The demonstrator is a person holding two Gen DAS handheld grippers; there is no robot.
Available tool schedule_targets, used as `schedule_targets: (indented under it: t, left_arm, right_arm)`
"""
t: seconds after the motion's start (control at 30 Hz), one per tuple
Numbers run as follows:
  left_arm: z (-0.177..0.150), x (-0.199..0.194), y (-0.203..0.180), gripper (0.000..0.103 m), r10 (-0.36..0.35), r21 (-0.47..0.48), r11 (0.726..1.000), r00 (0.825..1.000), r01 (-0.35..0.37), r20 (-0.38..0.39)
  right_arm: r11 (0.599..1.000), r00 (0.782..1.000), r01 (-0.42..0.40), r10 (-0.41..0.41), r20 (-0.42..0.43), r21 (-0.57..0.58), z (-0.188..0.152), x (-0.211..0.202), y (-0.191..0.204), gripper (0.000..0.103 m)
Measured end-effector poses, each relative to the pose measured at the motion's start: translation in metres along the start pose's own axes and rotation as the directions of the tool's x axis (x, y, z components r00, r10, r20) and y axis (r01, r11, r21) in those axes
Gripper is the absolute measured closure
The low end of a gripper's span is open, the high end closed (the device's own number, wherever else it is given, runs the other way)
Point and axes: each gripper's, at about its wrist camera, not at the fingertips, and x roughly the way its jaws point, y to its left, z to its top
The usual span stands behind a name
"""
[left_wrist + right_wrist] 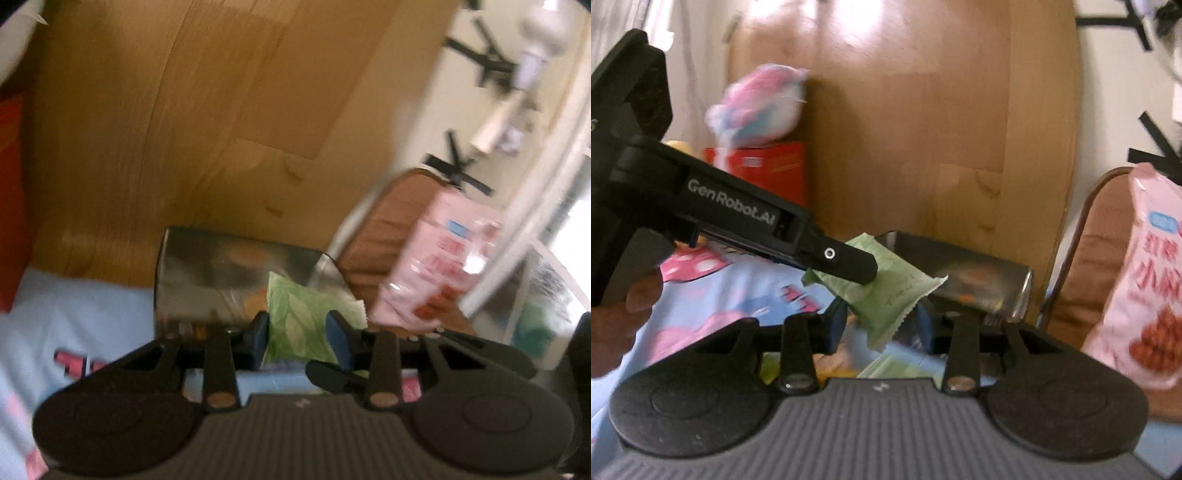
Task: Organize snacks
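My left gripper [299,338] is shut on a green snack packet [295,314] and holds it above the patterned cloth, in front of a silver metal box [229,273]. In the right wrist view the left gripper [849,264] comes in from the left with the green packet [882,291] in its jaws. My right gripper [882,325] is open, its blue pads on either side of the packet's lower end without clamping it. The silver box [982,284] lies behind.
A big pink snack bag [1145,273] stands on a brown chair [1089,266] at the right; it also shows in the left wrist view [439,266]. A wooden panel [184,129] rises behind. A red box [768,166] and a pink-blue bundle [761,107] are at back left.
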Motion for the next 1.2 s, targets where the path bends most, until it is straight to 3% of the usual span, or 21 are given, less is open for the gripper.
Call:
schedule_targets:
  t: [0.13,0.2,0.3,0.47,0.6,0.73,0.8,0.93,1.0,1.03,1.1,1.2]
  left_arm:
    - [0.011,0.038,0.015,0.067,0.032,-0.039,0.999,0.999,-0.033,-0.020]
    - [0.009,0.050,0.019,0.057,0.056,-0.042,0.997,0.998,-0.058,-0.032]
    - [0.006,0.052,0.021,0.054,0.071,-0.022,0.997,0.997,-0.071,-0.030]
    - [-0.025,-0.002,0.033,0.053,0.043,0.001,0.999,0.998,-0.043,0.036]
    - [-0.069,-0.044,0.052,0.053,0.017,-0.028,0.999,1.000,-0.017,0.015]
    - [-0.107,-0.071,0.064,0.055,-0.001,-0.090,0.996,1.000,-0.001,-0.015]
    - [-0.120,-0.071,0.053,0.055,-0.010,-0.050,0.999,0.999,0.009,-0.030]
    - [-0.138,-0.051,0.034,0.062,-0.012,-0.020,1.000,0.994,0.010,-0.109]
    - [-0.152,-0.052,0.026,0.062,0.023,0.002,1.000,0.995,-0.023,-0.095]
    - [-0.156,-0.055,0.023,0.064,0.019,-0.006,1.000,0.995,-0.020,-0.100]
    - [-0.168,-0.060,0.023,0.067,-0.056,-0.069,0.997,0.987,0.046,-0.152]
    - [-0.193,-0.081,0.011,0.066,-0.045,-0.034,0.999,0.989,0.041,-0.139]
  right_arm:
    - [0.999,0.998,0.026,-0.024,-0.065,0.028,0.013,0.046,-0.019,0.059]
    - [0.999,0.994,0.039,-0.035,-0.100,0.035,0.012,0.062,-0.023,0.058]
    - [0.998,0.994,0.050,-0.046,-0.098,0.038,0.007,0.066,-0.027,0.045]
    - [0.994,0.998,0.067,-0.067,-0.003,0.084,-0.011,0.020,-0.040,0.045]
    - [0.974,1.000,-0.005,0.005,0.002,0.226,-0.058,-0.030,-0.047,0.045]
    - [0.951,0.992,-0.118,0.122,0.003,0.284,-0.096,-0.067,-0.024,0.045]
    - [0.940,0.985,-0.162,0.171,-0.002,0.299,-0.108,-0.076,-0.009,0.045]
    - [0.945,0.977,-0.169,0.198,-0.080,0.279,-0.117,-0.065,0.019,0.045]
    - [0.959,0.974,-0.160,0.192,-0.120,0.233,-0.119,-0.056,0.033,0.044]
    - [0.959,0.970,-0.164,0.199,-0.137,0.229,-0.120,-0.053,0.039,0.044]
    - [0.962,0.969,-0.173,0.205,-0.138,0.212,-0.123,-0.056,0.048,0.045]
    - [0.974,0.969,-0.171,0.194,-0.151,0.150,-0.128,-0.070,0.065,0.045]
